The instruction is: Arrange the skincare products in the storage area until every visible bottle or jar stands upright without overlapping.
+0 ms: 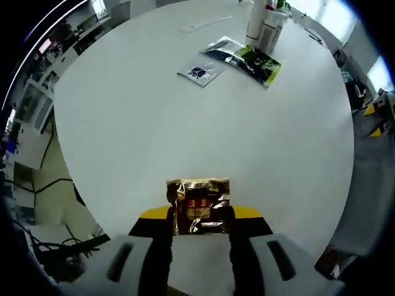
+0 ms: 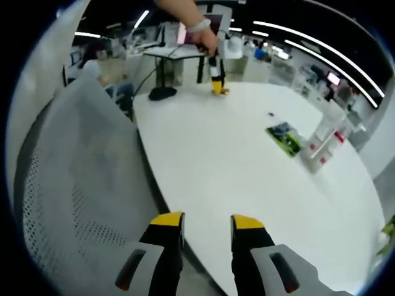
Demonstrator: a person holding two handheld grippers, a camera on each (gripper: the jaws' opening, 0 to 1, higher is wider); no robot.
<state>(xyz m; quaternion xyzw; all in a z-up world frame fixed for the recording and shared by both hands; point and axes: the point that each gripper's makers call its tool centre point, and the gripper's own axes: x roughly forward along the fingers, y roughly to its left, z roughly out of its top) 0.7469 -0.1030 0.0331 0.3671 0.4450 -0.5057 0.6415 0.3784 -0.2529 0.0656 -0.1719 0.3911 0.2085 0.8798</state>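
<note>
Where the left gripper (image 1: 200,217) meets the near edge of the round white table (image 1: 154,117), its jaws are pinching a gold foil sachet (image 1: 199,205) that lies flat on the tabletop. Far across the table stand white bottles (image 1: 264,24), upright and close together, with a green-and-black sachet (image 1: 247,58) and a small clear packet (image 1: 200,72) lying before them. The right gripper (image 2: 207,225) hangs spread and empty over the table edge beside a grey mesh chair (image 2: 74,185).
</note>
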